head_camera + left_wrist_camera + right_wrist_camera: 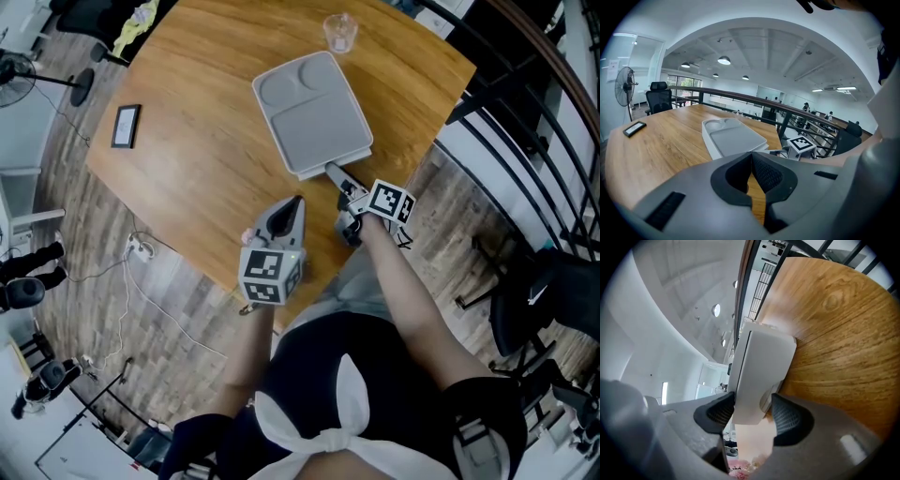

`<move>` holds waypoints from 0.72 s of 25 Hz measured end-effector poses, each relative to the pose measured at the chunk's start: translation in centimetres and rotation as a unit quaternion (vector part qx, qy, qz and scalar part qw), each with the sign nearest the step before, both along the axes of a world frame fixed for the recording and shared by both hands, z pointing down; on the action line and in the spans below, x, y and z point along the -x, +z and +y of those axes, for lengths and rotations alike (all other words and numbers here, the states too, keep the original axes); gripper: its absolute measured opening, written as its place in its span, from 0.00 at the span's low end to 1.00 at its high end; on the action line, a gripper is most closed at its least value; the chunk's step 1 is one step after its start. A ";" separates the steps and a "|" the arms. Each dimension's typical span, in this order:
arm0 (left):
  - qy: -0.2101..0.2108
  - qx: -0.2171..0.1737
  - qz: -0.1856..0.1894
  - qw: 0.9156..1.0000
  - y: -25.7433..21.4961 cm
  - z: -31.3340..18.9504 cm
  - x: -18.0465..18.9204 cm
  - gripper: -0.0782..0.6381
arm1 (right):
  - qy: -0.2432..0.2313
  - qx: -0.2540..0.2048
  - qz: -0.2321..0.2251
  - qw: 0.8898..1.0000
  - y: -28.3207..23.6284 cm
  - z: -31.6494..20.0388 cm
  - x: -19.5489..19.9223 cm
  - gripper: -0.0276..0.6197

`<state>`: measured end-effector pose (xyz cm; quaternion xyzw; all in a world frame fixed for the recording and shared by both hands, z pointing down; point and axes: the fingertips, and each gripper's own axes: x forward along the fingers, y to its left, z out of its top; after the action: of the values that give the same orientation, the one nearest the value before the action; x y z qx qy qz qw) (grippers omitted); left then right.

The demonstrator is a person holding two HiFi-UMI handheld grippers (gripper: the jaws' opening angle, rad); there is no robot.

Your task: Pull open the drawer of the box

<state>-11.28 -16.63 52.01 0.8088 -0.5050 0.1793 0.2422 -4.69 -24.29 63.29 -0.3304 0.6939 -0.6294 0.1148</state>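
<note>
Grasp step: right gripper fingers clamped on drawer at 5 o'clock end of box, mid-counter; left gripper fingers clenched, empty; next likely a straight pull toward 5 o'clock.

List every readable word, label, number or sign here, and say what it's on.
None can be read.
Cubes on the left gripper and right gripper: square marker patterns only, no letters.
box and drawer handle: blank.
dark device on the table: too small to read.
</note>
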 end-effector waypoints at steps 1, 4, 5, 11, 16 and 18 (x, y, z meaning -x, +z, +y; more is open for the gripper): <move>0.000 0.001 0.000 1.000 0.0 0.0 0.0 0.13 | -0.001 -0.001 -0.006 1.000 -0.1 0.0 0.0 0.42; 0.002 0.002 0.000 1.000 0.0 -0.1 -0.1 0.13 | -0.004 -0.009 -0.020 1.000 -0.6 -0.1 0.2 0.33; 0.002 0.002 0.000 1.000 0.0 -0.1 -0.1 0.13 | -0.004 -0.010 -0.022 1.000 -0.7 -0.1 0.3 0.33; 0.004 0.001 0.000 1.000 0.1 -0.1 -0.1 0.13 | 0.007 -0.003 -0.030 1.000 -0.6 0.0 0.2 0.31; 0.006 0.002 0.001 1.000 0.0 0.0 -0.2 0.13 | 0.013 0.005 -0.037 0.999 -0.6 0.1 0.2 0.30; 0.005 -0.001 0.003 1.000 -0.2 0.1 -0.2 0.13 | 0.013 0.008 -0.037 0.999 -0.6 0.3 0.2 0.30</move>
<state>-11.12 -16.58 51.80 0.8122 -0.5002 0.1776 0.2420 -4.93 -23.98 62.67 -0.3167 0.6797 -0.6454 0.1454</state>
